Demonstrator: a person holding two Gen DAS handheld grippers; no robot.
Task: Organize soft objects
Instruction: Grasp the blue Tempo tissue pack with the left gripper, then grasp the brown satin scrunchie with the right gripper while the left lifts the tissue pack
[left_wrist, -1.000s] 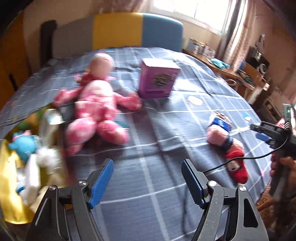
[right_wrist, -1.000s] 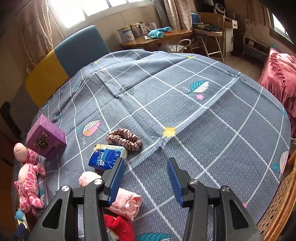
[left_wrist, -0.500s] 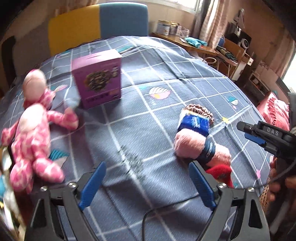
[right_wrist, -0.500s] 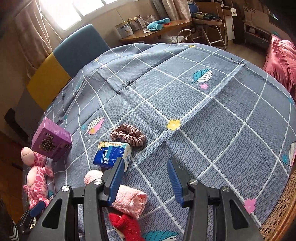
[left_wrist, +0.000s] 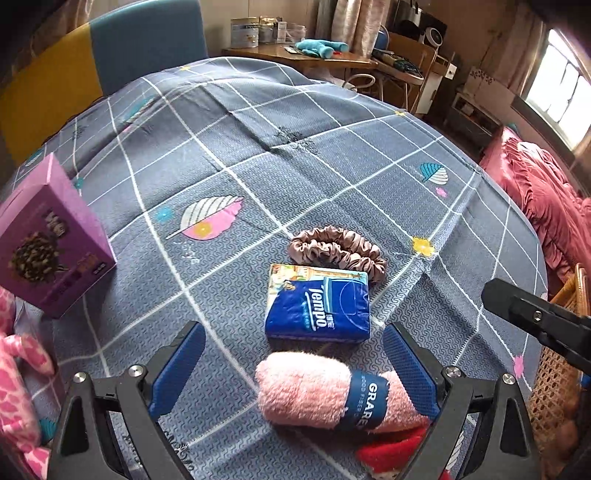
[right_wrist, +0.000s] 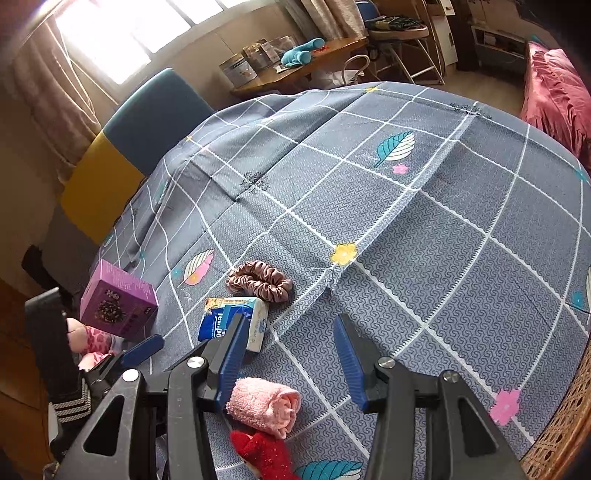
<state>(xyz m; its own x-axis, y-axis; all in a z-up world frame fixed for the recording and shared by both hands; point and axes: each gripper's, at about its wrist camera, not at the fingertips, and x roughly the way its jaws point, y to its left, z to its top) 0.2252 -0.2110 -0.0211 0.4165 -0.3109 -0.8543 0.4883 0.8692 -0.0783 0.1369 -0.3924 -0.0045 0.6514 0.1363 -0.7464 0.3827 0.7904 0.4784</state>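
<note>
While left gripper (left_wrist: 293, 363) jaws opening over untouched pink towel roll (left_wrist: 325, 395), right gripper (right_wrist: 291, 363) apart, empty; tissue pack (left_wrist: 318, 303), scrunchie (left_wrist: 338, 251), red plush (right_wrist: 264, 456) unsorted.

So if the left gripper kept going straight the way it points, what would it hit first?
Probably the rolled pink towel: it lies between the left gripper's opening jaws, untouched. The tissue pack lies just beyond.

Both wrist views share the scrunchie (left_wrist: 338, 251)
</note>
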